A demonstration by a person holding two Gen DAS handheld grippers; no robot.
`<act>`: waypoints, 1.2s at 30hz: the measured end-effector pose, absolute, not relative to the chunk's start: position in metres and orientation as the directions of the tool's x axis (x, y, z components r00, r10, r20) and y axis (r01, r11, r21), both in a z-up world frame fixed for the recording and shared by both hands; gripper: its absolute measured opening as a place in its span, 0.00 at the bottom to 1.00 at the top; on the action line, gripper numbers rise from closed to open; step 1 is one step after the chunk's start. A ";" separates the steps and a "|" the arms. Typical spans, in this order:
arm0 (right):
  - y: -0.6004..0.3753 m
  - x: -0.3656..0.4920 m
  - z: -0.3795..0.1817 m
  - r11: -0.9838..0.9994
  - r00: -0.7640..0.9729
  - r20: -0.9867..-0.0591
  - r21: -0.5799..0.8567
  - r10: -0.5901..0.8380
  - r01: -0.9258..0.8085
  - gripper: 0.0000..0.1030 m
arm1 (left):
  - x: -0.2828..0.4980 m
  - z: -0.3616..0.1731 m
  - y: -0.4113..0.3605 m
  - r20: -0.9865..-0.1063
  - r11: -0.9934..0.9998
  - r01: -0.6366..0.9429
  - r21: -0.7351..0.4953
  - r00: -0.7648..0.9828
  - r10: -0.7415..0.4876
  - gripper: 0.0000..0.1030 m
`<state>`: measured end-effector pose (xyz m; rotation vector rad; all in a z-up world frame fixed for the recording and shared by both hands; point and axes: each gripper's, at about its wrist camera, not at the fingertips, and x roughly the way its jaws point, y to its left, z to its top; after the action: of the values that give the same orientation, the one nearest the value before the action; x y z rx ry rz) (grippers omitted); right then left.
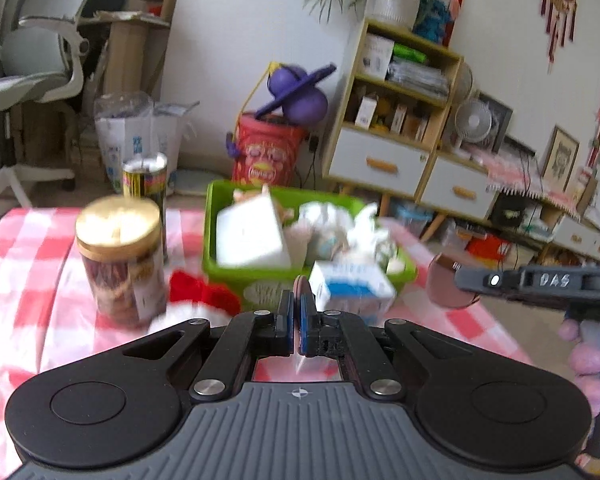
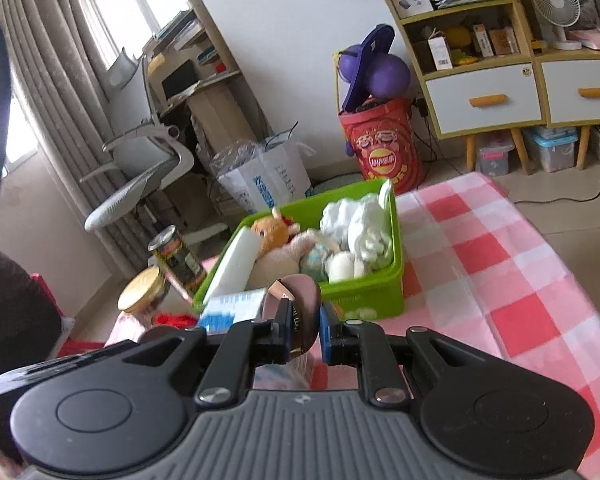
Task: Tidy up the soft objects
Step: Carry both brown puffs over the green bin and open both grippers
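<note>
The blue-and-white tissue pack (image 1: 352, 286) lies on the counter (image 1: 28, 248) against the front of the green bin (image 2: 364, 300) (already stuffed with plush toys and cloth). I judge it light and squashy, with slippery film; best pinched across its short side. The left gripper (image 1: 299, 320) has its fingers closed on nothing visible. The right gripper (image 2: 305, 334) clamps a brownish disc (image 2: 300, 300).

Jar (image 1: 118, 256) left of bin (image 1: 228, 272) (perhaps touching)
</note>
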<state>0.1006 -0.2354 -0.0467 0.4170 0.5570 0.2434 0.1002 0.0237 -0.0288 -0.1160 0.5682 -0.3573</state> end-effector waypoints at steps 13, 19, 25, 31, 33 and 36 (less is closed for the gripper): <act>-0.241 0.165 -0.048 0.868 0.823 -0.457 0.489 0.336 -0.083 0.06 | 0.180 -0.011 -0.009 -0.498 0.887 0.366 -0.282 0.734 -0.461 0.00; -0.234 0.188 -0.062 0.877 0.803 -0.491 0.474 0.337 -0.078 0.06 | 0.211 -0.033 -0.021 -0.554 0.892 0.365 -0.265 0.700 -0.451 0.00; -0.227 0.200 -0.072 0.880 0.792 -0.507 0.468 0.339 -0.077 0.08 | 0.223 -0.048 -0.020 -0.579 0.894 0.357 -0.272 0.681 -0.448 0.00; -0.223 0.211 -0.074 0.887 0.776 -0.543 0.460 0.321 -0.045 0.16 | 0.227 -0.050 -0.021 -0.589 0.901 0.339 -0.272 0.682 -0.434 0.14; -0.226 0.209 -0.072 0.884 0.775 -0.547 0.466 0.317 -0.033 0.22 | 0.226 -0.048 -0.021 -0.590 0.901 0.339 -0.269 0.682 -0.433 0.26; -0.232 0.202 -0.066 0.892 0.779 -0.549 0.451 0.301 -0.027 0.27 | 0.220 -0.047 -0.021 -0.591 0.908 0.338 -0.248 0.690 -0.418 0.38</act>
<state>0.2016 -0.2319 -0.0663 0.4410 0.6577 0.1833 0.2200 -0.0209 -0.0466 -0.1226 0.6898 -0.4243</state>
